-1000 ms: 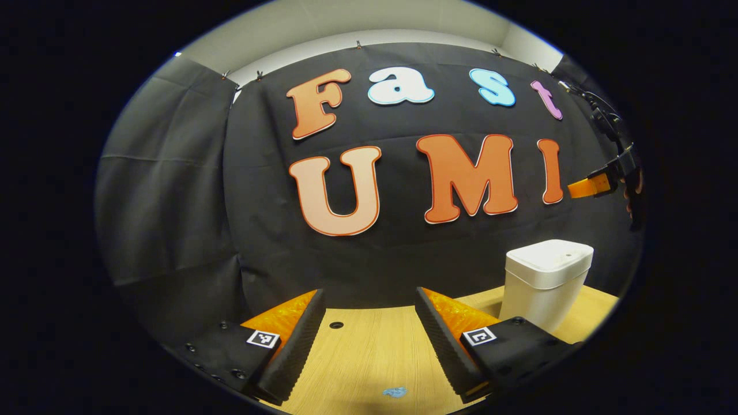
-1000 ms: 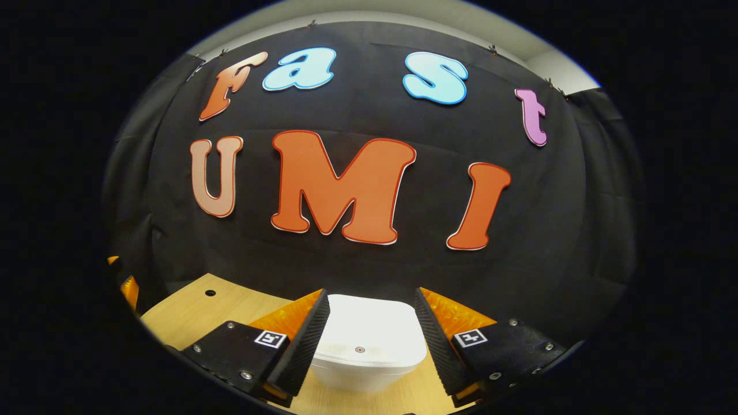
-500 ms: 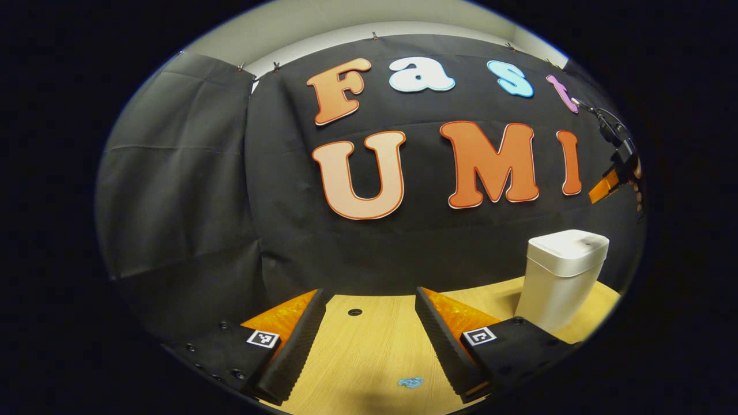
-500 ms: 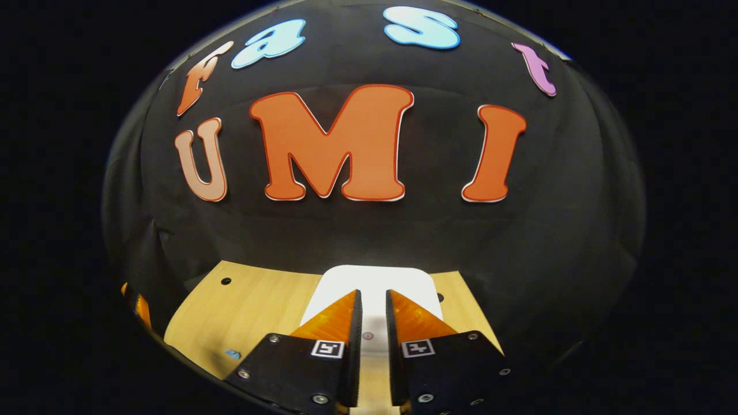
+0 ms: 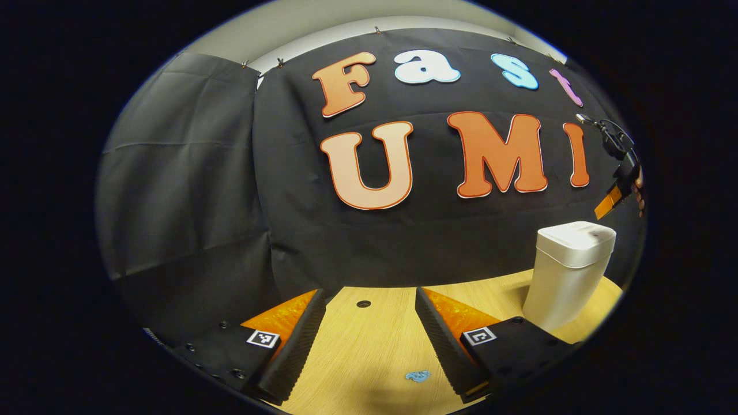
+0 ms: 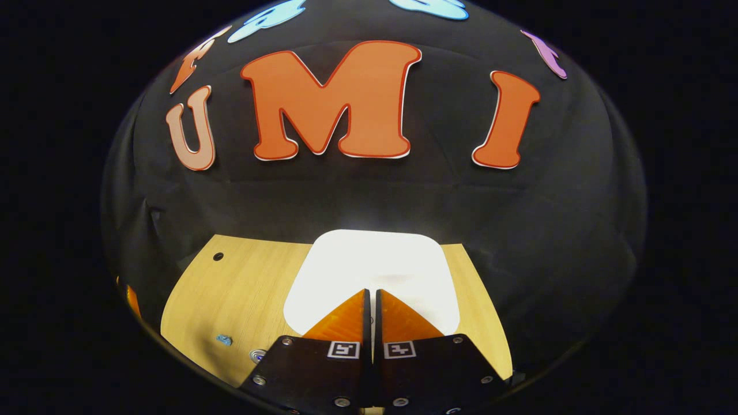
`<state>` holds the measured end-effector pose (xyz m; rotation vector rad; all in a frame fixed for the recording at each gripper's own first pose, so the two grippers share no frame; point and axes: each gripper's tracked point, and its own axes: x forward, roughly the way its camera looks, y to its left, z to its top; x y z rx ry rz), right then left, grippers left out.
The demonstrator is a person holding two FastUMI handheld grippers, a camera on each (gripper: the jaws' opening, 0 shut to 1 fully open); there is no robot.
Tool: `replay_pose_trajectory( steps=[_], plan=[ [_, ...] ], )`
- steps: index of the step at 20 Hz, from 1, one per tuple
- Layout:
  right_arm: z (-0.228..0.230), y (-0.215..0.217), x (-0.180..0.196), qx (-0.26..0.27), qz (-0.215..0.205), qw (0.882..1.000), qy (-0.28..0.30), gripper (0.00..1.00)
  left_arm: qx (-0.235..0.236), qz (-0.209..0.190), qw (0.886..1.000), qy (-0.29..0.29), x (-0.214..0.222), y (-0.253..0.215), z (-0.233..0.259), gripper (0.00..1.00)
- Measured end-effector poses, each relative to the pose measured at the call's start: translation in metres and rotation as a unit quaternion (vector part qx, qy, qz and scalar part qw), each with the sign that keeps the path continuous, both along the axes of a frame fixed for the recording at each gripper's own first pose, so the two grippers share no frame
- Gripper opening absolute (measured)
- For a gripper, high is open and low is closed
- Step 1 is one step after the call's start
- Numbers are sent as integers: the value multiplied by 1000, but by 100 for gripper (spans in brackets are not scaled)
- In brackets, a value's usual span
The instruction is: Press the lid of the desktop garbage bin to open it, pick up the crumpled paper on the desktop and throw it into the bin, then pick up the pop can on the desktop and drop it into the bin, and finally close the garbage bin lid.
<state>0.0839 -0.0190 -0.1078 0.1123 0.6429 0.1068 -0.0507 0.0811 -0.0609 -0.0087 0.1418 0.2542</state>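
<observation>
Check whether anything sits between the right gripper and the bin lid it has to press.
Nothing visible does. The right gripper, fingers closed together, points straight at the white bin lid, whose top is bare. The left gripper stays off to the side, open over the desk.

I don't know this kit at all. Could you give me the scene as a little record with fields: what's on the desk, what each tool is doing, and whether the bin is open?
desk: wooden top against a black cloth wall
bin: white, upright, at the desk's right
lid: down, bin not open yet
right tool: fingers together, nothing between them, tips over the lid; contact cannot be judged
left tool: fingers spread, holding nothing, above the desk
scrap: small blue bit lying on the desk by the left tool
</observation>
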Motion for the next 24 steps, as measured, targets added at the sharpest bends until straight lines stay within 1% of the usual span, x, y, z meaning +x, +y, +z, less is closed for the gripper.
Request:
replay_pose_trajectory(
  steps=[3,6,8,11,13,16,20,22,24],
  plan=[
    [-15,5,-4,-8,12,1000,14,1,1,5,1000,6,0,0,-4,100],
    [-31,7,-8,1,12,999,38,1,3,7,1000,10,-2,0,-5,100],
    [-31,7,-3,4,9,999,31,1,-1,5,1000,15,0,-2,-7,100],
    [-32,7,-6,-1,11,1000,30,1,-4,-1,1000,13,3,-10,-3,100],
    [-32,8,-7,-2,4,1000,30,1,-5,-3,1000,14,6,-14,-4,100],
    [-34,11,-6,-21,18,999,31,1,-8,-9,1000,10,10,-19,-2,99],
    [-25,8,-4,7,9,1000,5,1,1,-13,1000,-4,10,-23,11,100],
    [-20,8,-7,23,6,1000,8,1,8,-16,1000,-10,9,-22,18,100],
    [-7,10,0,44,0,999,-14,1,14,-16,1000,-12,8,-20,21,100]
  ],
)
